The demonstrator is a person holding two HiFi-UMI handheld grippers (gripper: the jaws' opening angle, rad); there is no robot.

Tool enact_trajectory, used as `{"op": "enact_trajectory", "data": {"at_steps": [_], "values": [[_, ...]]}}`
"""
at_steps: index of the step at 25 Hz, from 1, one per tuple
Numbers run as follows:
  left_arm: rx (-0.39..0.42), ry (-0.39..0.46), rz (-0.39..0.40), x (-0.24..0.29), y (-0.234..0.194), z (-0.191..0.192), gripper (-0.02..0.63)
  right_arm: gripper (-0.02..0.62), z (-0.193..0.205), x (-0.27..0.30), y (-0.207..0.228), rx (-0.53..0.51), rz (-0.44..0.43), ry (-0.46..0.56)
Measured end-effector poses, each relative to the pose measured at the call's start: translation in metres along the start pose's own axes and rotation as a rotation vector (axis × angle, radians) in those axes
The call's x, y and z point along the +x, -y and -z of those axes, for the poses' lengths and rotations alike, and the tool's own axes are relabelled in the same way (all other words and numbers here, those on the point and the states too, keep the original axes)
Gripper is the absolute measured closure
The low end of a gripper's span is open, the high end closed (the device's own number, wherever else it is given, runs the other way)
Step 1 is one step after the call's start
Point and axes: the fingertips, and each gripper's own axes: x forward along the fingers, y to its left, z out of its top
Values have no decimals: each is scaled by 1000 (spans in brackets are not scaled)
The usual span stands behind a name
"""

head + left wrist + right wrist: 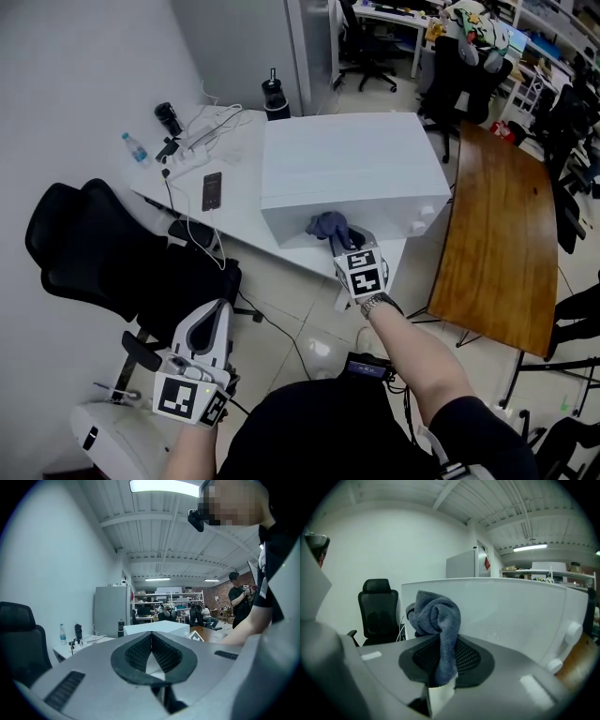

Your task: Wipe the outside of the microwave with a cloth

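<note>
From the head view, the white microwave (347, 164) is sitting on the right end of the white counter (239, 202), with its front face turned toward the person. The right gripper (337, 236) is reaching up to that front face and carrying the blue-grey cloth (328, 225), which is bunching against the lower middle of the face, left of the knobs (422, 220). The left gripper (216, 309) is hanging low and well apart from the counter, above a black office chair (94, 244).

In the left gripper view, the left gripper's (151, 637) jaws are meeting tip to tip with nothing between them. The microwave (154, 627) is showing far ahead, so this hand is taking no part.

In the right gripper view, the right gripper's (440, 641) jaws are clamping on the cloth (438, 620). Its free end is bulging forward toward the microwave (506, 611) front, and whether it is actually pressing on the surface is not clear.

Judging progress, the cloth is already in hand and at the front face, so wiping looks to be starting or under way there. No streaks or dirt are showing which faces are finished. The top and sides are probably remaining.
</note>
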Motion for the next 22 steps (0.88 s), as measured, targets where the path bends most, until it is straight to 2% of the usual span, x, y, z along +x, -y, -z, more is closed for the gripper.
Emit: {"op": "enact_trajectory", "data": {"at_steps": [12, 22], "values": [[-13, 0, 39, 20, 23, 0, 601, 523, 13, -28, 57, 30, 84, -18], [-9, -6, 71, 43, 65, -7, 601, 523, 28, -66, 125, 70, 162, -31]]}}
